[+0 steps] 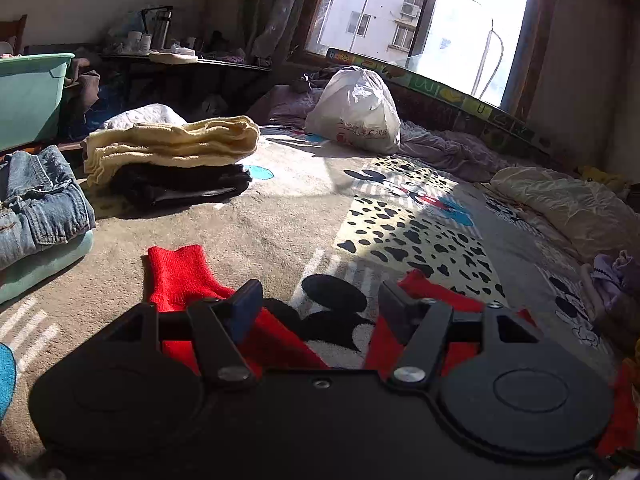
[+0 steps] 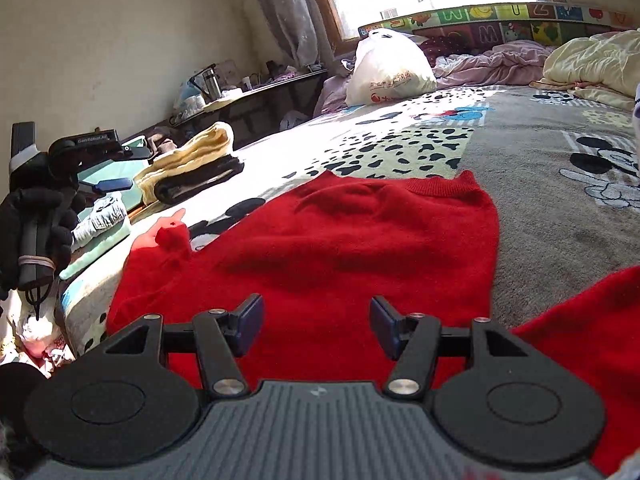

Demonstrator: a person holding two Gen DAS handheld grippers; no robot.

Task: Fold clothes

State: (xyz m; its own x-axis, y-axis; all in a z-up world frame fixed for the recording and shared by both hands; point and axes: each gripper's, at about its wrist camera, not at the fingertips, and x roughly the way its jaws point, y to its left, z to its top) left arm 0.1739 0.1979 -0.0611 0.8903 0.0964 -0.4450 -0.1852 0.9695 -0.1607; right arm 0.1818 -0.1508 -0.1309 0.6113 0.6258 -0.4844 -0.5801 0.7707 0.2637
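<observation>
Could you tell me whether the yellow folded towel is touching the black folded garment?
Touching. The left wrist view shows the yellow folded towel resting directly on top of the black folded garment, with no gap between them.

One red sweater (image 2: 320, 248), two stacked folded garments (image 1: 172, 160), one white plastic bag (image 1: 356, 110), one jeans pile (image 1: 40, 200)

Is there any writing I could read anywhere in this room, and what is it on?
"M", "W", "Z": single letters on the alphabet play mat under the window.
"U": on the same mat in the left view.
Red print on the white plastic bag: too blurred to read.
White lettering on the black clamp: too small to read surely.
</observation>
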